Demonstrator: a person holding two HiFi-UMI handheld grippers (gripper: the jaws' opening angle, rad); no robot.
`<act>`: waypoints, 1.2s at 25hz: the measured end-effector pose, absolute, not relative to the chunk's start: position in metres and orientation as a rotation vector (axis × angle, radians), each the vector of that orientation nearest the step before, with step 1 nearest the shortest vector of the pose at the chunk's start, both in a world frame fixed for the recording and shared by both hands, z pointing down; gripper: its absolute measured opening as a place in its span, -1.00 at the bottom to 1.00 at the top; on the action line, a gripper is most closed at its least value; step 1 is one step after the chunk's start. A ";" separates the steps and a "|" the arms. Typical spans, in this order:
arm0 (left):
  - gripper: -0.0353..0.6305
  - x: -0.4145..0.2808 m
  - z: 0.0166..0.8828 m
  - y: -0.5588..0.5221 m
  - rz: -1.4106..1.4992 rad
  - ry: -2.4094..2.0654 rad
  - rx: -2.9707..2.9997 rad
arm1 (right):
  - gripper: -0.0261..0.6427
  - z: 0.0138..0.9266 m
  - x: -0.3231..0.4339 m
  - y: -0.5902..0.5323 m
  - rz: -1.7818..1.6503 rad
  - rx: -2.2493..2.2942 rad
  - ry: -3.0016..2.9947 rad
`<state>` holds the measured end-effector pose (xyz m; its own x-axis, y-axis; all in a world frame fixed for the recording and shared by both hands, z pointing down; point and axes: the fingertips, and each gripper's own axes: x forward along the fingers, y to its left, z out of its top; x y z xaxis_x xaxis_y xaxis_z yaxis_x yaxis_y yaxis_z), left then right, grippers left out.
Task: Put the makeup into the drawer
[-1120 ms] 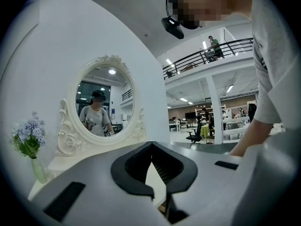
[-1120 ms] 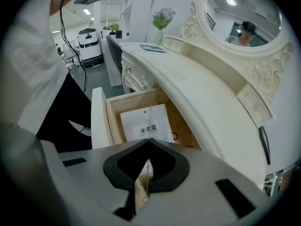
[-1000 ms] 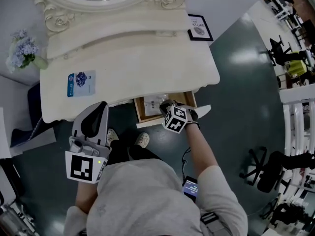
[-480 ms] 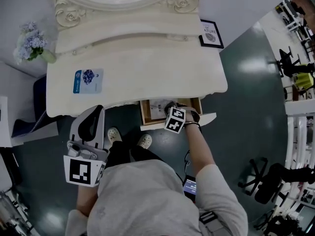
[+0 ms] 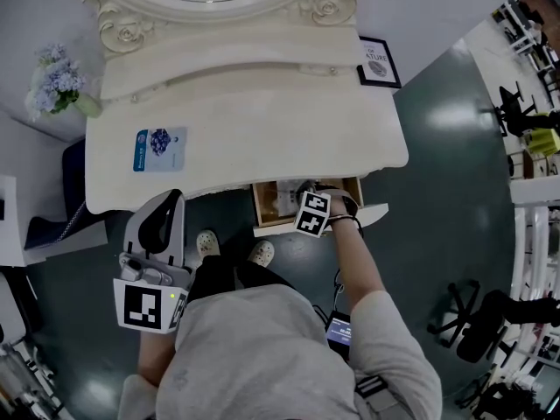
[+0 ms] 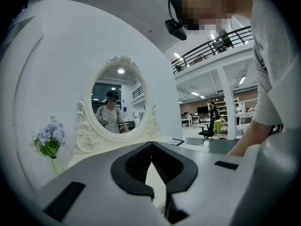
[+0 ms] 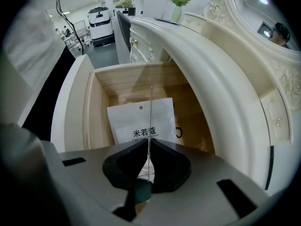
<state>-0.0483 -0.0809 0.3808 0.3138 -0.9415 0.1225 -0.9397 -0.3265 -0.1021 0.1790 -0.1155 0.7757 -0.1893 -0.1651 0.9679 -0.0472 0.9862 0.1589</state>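
Drawer of pale wood w/ cream front (image 7: 96, 107) stands open under the cream-white dressing-table worktop (image 5: 262, 138). R gripper (image 7: 150, 142) is over it, fingers pinched shut on a thin pale sachet (image 7: 151, 108) seen edge-on. A flat white packet w/ black print (image 7: 141, 119) lies on the drawer floor below. L gripper (image 6: 151, 144) hangs low, off the worktop's front edge, fingers closed tip to tip, nothing btwn. Blue-and-white sachet (image 5: 160, 148) lies on the worktop, left end.

Overhead head view, close right view, shared drawer (image 7: 136, 86)
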 end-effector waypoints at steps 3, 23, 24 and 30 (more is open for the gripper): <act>-0.85 -0.049 0.380 -0.085 -0.254 1.794 -2.547 | -0.85 0.776 0.178 -0.116 -0.082 0.168 -1.761; -0.85 -0.067 0.367 -0.106 -0.170 1.624 -2.629 | -0.86 0.660 0.146 -0.125 0.434 0.856 -2.281; -0.85 -0.069 0.367 -0.106 -0.166 1.621 -2.632 | -0.86 0.652 0.143 -0.126 0.448 0.889 -2.306; -0.85 -0.086 0.365 -0.106 -0.185 1.628 -2.620 | -0.85 0.589 0.116 -0.135 0.437 1.057 -2.470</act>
